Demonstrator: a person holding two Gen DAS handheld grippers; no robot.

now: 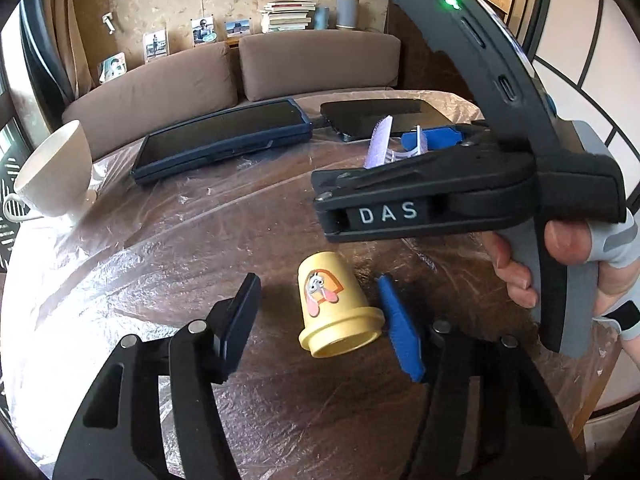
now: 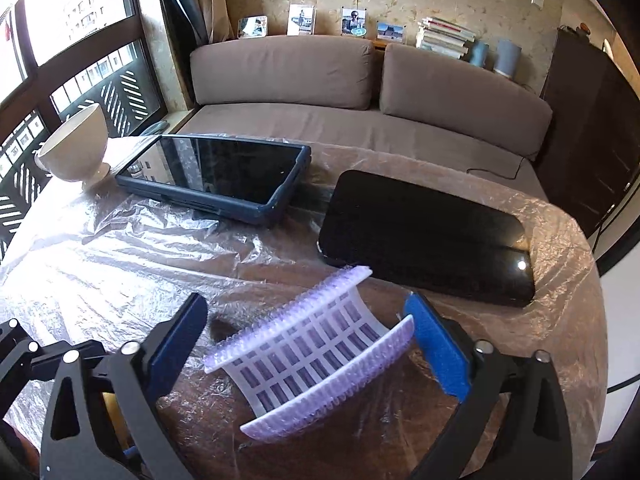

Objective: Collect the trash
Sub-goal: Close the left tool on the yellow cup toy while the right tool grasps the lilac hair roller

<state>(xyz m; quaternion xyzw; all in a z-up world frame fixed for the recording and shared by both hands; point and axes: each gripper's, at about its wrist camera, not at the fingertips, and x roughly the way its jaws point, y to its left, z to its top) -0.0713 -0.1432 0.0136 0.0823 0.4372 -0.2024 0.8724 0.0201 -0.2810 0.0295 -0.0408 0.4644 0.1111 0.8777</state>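
The left claw (image 1: 320, 320) points down at a round tabletop (image 1: 200, 240) covered in wrinkled clear plastic film. Its two pads stand apart with a small yellow cup (image 1: 336, 308) lying on its side between them, its open mouth toward the camera and a cartoon sticker on its wall. The blue pad at 3 o'clock of the cup sits just beside the rim; whether it touches cannot be told. The dark pad at 9 o'clock stands clear of the cup, so nothing is clamped.

In the left wrist view the right claw (image 1: 424, 140) shows at 1 o'clock of the cup, its black body marked "DAS" and gripped by the person's right hand (image 1: 560, 264) in a grey glove.

From the right wrist view, the right claw (image 2: 308, 344) is spread wide around a purple-and-white plastic grid piece (image 2: 316, 356), curved like a trough with ridged purple edges, resting on the film. The blue pad at 3 o'clock is just beside the piece's far corner; the dark pad at 9 o'clock stands off from it. The piece is not clamped.

Beyond it, at 1 o'clock, lies a flat glossy black device (image 2: 424, 236). At 11 o'clock lies a tablet in a dark blue case (image 2: 216, 172), and farther toward 10 o'clock stands a white footed cup (image 2: 76, 148) near the tabletop's edge. A brown sofa (image 2: 360, 76) runs behind.
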